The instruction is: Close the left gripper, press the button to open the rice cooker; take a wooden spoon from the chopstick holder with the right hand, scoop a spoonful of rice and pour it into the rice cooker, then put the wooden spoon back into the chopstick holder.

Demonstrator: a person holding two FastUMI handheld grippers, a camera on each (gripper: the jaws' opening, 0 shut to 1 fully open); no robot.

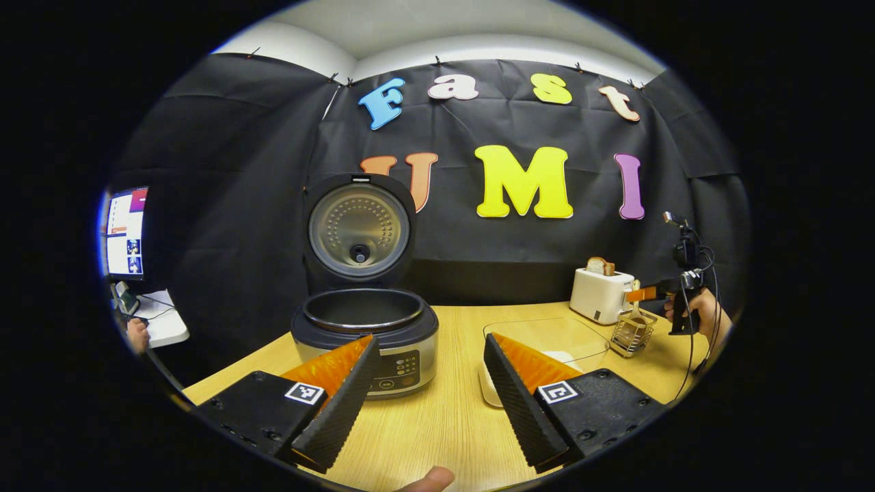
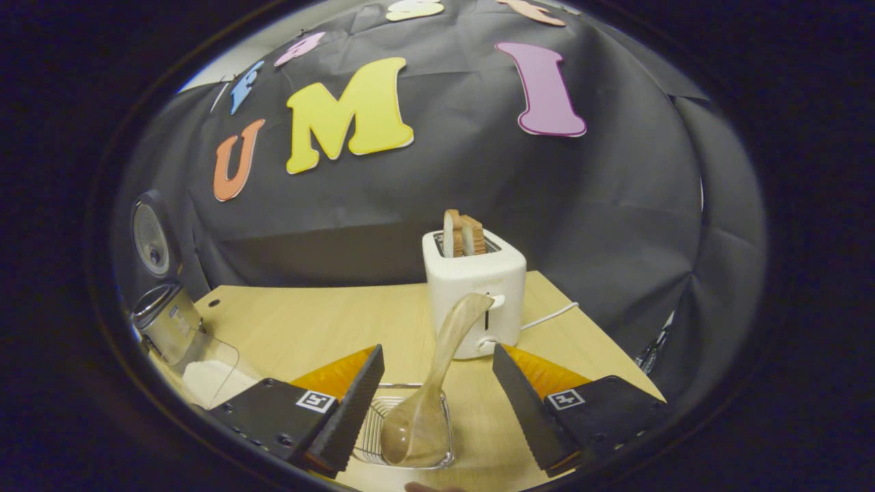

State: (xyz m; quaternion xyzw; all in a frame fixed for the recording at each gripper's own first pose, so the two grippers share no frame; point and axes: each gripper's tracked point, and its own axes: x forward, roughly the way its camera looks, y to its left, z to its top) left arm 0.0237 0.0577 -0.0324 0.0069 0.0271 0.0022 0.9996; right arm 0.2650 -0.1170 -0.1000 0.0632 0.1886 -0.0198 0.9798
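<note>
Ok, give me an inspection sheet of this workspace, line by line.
Surface: wooden table, bare in front.
Job's things: cooker lid up, pot looks empty; spoon bowl-down in wire holder; clear rice box.
Clutter: toaster with bread.
Grippers: left tool open, facing the cooker; right tool open, fingers either side of the spoon.
Cables: toaster cord.
Surroundings: black cloth wall, monitor at left.

Glossy wooden spoon [image 2: 427,403], wire-metal holder [image 2: 372,427]
</note>
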